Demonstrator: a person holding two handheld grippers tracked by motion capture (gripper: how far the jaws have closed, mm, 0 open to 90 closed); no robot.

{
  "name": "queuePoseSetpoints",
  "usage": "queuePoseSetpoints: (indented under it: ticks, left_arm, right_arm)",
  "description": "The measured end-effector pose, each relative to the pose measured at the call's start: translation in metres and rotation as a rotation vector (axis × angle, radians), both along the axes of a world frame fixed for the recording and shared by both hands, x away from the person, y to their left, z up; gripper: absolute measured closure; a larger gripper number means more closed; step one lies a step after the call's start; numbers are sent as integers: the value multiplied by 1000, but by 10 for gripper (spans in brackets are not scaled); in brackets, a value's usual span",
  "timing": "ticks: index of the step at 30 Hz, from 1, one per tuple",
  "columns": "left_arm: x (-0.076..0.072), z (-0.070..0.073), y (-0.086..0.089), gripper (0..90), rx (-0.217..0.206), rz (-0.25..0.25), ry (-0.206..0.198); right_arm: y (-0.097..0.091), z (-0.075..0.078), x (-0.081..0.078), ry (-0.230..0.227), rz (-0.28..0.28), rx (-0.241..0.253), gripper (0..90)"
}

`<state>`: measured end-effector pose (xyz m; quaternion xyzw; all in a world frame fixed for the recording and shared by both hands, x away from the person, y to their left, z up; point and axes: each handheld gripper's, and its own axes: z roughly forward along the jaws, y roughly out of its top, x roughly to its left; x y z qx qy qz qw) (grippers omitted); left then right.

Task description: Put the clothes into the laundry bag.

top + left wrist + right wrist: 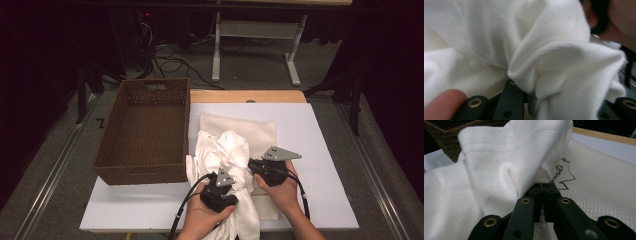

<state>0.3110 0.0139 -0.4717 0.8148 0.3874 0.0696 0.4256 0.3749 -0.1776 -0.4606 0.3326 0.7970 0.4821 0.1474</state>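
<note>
A crumpled white garment (pixel 225 150) lies bunched on a flat cream cloth (pixel 257 127) in the middle of the white board, and both grippers hold it. My left gripper (pixel 227 179) grips its near left folds. In the left gripper view the left gripper (pixel 524 87) is shut on a gathered ridge of the white garment (pixel 554 57). My right gripper (pixel 252 166) holds the garment from the right. In the right gripper view the right gripper (pixel 544 188) is pressed shut on a hemmed edge of the garment (pixel 506 157), above the cream cloth (pixel 596 185) with its brown stitched outline.
An empty brown wicker basket (pixel 145 170) stands at the left, partly on the white board (pixel 320 145). The table's wooden far edge (pixel 250 96) shows beyond the board. Cables and a white table frame (pixel 255 30) are on the floor behind.
</note>
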Motion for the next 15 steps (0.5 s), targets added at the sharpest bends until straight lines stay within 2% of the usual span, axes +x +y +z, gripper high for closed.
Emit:
queuePoseSetpoints:
  ticks: [1, 2, 4, 6, 7, 8, 9, 10, 11, 12, 13, 14, 15]
  left_arm:
    - [1, 1, -1, 763, -2, 16, -11]
    - [3, 5, -3, 770, -4, 40, -42]
    - [3, 16, -5, 777, 10, 93, -140]
    - [3, 18, -8, 777, 14, 142, -190]
    - [4, 15, -10, 774, 21, 151, -197]
    - [7, 10, -13, 771, 32, 143, -174]
    - [13, 0, -17, 761, 33, 112, -103]
    - [17, -7, -17, 742, 23, 93, -54]
    - [19, -9, -16, 722, 6, 83, -39]
    - [20, -8, -11, 694, -49, 57, -10]
    - [20, -6, -9, 599, -79, 40, 9]
    - [18, -2, -5, 524, -93, 12, 15]
    - [14, 3, -2, 456, -87, -8, -1]
  right_arm:
    - [0, 1, -1, 0, 3, 8, 887]
    - [-1, 1, -2, 4, 1, 22, 888]
    - [-4, 4, -4, -3, 16, 61, 889]
    - [-6, 10, -8, -4, 21, 98, 891]
    - [-7, 13, -10, -5, 30, 112, 891]
    - [-7, 14, -11, -4, 33, 103, 891]
    - [-7, 14, -12, 1, 30, 78, 891]
    - [-6, 9, -11, -1, 26, 38, 890]
    - [-7, 4, -10, 0, 19, 20, 890]
    - [-8, 1, -9, 7, 10, 13, 890]
    - [-12, -1, -6, 8, -17, 4, 889]
    - [-14, -1, -5, 14, -32, 3, 888]
    - [-17, 0, -3, 18, -46, 0, 888]
